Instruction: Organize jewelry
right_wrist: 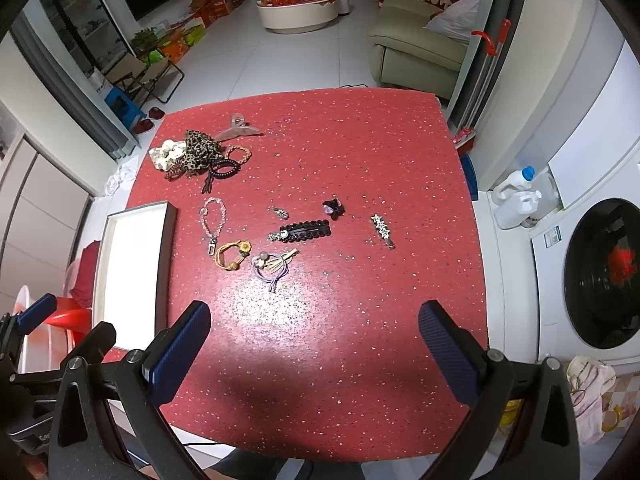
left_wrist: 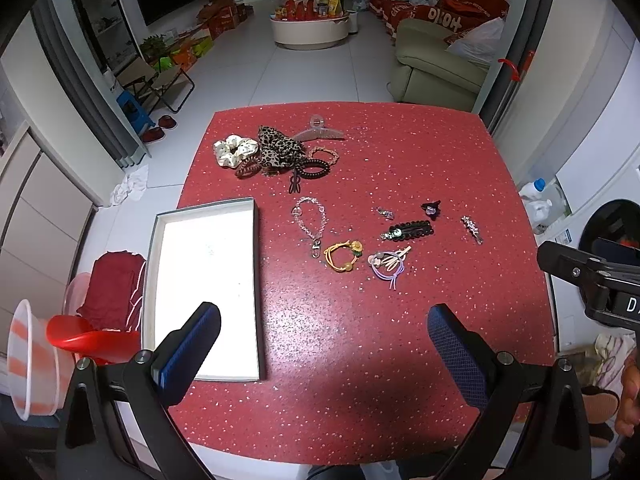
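Observation:
A shallow white box (left_wrist: 208,280) lies open at the left of the red speckled table (left_wrist: 360,340); it also shows in the right wrist view (right_wrist: 132,276). Jewelry lies mid-table: a pink bead chain (left_wrist: 310,220), an orange hair tie (left_wrist: 342,256), a purple hair tie (left_wrist: 388,264), a black clip (left_wrist: 412,230), a small black claw (left_wrist: 431,208) and a star clip (left_wrist: 472,229). A pile of scrunchies and hair ties (left_wrist: 272,152) sits further back. My left gripper (left_wrist: 324,344) and right gripper (right_wrist: 316,340) are open and empty, above the table's near part.
A washing machine (right_wrist: 600,276) stands right of the table with detergent bottles (right_wrist: 520,196). A red stool (left_wrist: 88,336) and a plastic tub (left_wrist: 32,360) are left of the table. A sofa (left_wrist: 436,68) and a round coffee table (left_wrist: 312,28) stand beyond.

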The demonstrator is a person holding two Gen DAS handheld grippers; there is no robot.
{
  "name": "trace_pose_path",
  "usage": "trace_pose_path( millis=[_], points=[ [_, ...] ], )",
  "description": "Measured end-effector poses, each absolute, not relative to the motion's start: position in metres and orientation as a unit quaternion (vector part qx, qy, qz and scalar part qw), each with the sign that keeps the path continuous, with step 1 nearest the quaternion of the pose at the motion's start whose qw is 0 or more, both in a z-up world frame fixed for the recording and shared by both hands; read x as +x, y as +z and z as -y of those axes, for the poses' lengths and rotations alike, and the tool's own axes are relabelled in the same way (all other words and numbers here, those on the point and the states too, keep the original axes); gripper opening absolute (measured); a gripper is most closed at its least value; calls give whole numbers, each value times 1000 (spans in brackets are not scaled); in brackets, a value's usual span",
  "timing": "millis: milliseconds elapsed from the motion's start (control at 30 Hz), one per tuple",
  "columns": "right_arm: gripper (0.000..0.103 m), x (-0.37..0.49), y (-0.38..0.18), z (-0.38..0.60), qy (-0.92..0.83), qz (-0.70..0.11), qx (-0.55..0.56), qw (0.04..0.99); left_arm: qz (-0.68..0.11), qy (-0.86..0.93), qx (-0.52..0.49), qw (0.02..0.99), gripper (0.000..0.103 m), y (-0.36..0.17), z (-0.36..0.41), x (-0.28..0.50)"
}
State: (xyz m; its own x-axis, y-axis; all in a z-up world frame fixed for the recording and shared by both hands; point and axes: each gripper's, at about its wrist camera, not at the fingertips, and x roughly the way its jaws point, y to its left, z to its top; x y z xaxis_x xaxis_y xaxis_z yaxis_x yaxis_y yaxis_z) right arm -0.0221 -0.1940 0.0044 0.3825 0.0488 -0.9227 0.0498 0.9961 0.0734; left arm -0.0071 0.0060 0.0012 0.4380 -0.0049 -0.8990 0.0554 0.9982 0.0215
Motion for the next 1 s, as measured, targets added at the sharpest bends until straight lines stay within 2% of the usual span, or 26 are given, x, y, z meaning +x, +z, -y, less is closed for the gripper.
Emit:
trace_pose_path(
  millis=[1000],
  points=[
    [103,-22,3,193,0,-559,43,828,-531,-12,21,847,103,-2,-8,-10]
  ],
)
